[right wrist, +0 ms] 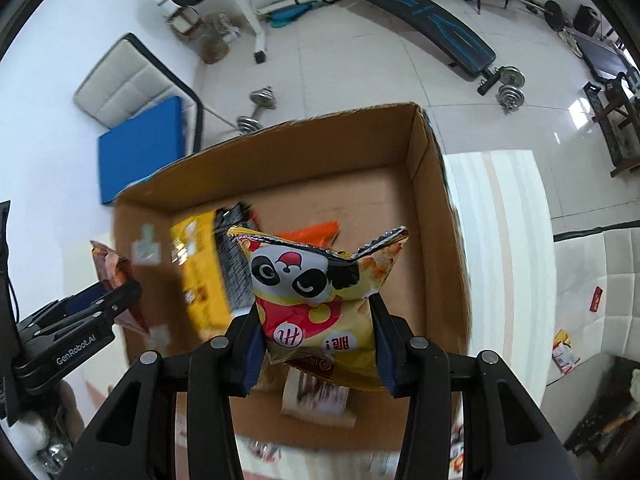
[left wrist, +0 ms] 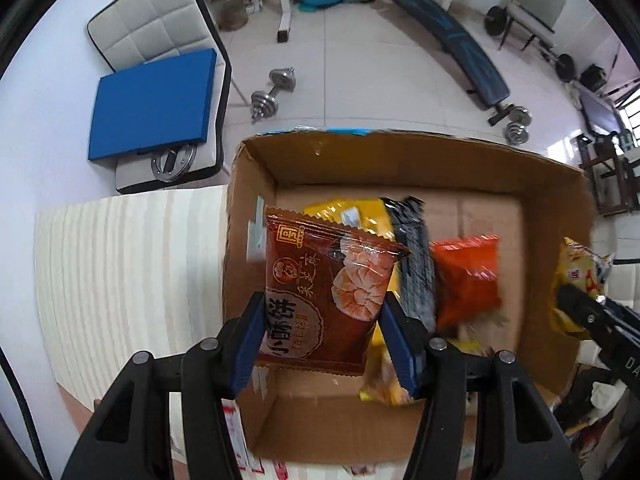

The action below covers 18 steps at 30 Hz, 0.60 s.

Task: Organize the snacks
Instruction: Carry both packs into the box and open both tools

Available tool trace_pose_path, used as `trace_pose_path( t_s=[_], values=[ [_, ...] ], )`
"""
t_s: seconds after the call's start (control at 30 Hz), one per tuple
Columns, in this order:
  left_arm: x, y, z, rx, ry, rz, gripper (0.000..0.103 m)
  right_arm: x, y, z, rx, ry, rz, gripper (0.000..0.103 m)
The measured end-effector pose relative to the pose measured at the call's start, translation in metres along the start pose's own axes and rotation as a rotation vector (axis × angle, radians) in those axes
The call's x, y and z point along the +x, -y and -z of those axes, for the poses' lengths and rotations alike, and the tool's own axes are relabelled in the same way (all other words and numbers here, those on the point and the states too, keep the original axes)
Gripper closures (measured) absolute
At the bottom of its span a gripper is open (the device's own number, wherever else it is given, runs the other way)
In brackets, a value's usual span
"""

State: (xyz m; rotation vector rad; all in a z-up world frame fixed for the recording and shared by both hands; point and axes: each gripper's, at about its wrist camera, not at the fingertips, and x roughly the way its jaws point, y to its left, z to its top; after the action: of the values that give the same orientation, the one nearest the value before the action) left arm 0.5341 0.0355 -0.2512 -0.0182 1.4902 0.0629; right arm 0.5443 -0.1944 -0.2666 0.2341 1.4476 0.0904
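Left gripper [left wrist: 320, 344] grasping brown packet [left wrist: 326, 292], right gripper [right wrist: 316, 344] grasping panda bag [right wrist: 320, 300], both over cardboard box [left wrist: 440, 156]; several snacks inside, maybe more left outside.

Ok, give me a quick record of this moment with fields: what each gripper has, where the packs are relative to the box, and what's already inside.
left gripper: shut on brown snack pack, held above the cardboard box
right gripper: shut on yellow panda snack pack, also above the box
already in box: yellow pack, black pack, orange pack
box support: striped table
background: dumbbell on tiled floor
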Motion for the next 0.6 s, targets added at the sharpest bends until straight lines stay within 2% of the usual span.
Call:
trace_pose_path(
  t_s=[0.13, 0.3, 0.37, 0.4, 0.43, 0.5, 0.6],
  values=[
    [0.028, 0.000, -0.014, 0.015, -0.035, -0.017, 0.049, 0.023, -0.001, -0.016, 0.005, -0.012, 0.032, 0.054],
    [0.048, 0.001, -0.026, 0.009, -0.085, -0.003, 0.049, 0.041, 0.002, -0.025, 0.024, -0.041, 0.020, 0.053],
    [0.051, -0.001, -0.027, -0.012, -0.093, 0.021, 0.049, 0.045, -0.001, -0.027, 0.016, -0.046, 0.033, 0.042],
    [0.051, -0.002, -0.027, -0.021, -0.092, 0.024, 0.047, 0.044, -0.003, -0.026, 0.011, -0.048, 0.036, 0.024],
    [0.050, -0.002, -0.027, -0.025, -0.085, 0.028, 0.038, 0.044, -0.004, -0.025, 0.008, -0.049, 0.039, 0.014],
    [0.047, -0.004, -0.028, -0.030, -0.064, 0.024, 0.021, 0.040, -0.007, -0.023, -0.002, -0.043, 0.044, 0.014],
    [0.041, -0.004, -0.027, -0.042, -0.049, 0.038, 0.018, 0.036, -0.012, -0.018, -0.016, -0.045, 0.055, 0.014]
  ],
)
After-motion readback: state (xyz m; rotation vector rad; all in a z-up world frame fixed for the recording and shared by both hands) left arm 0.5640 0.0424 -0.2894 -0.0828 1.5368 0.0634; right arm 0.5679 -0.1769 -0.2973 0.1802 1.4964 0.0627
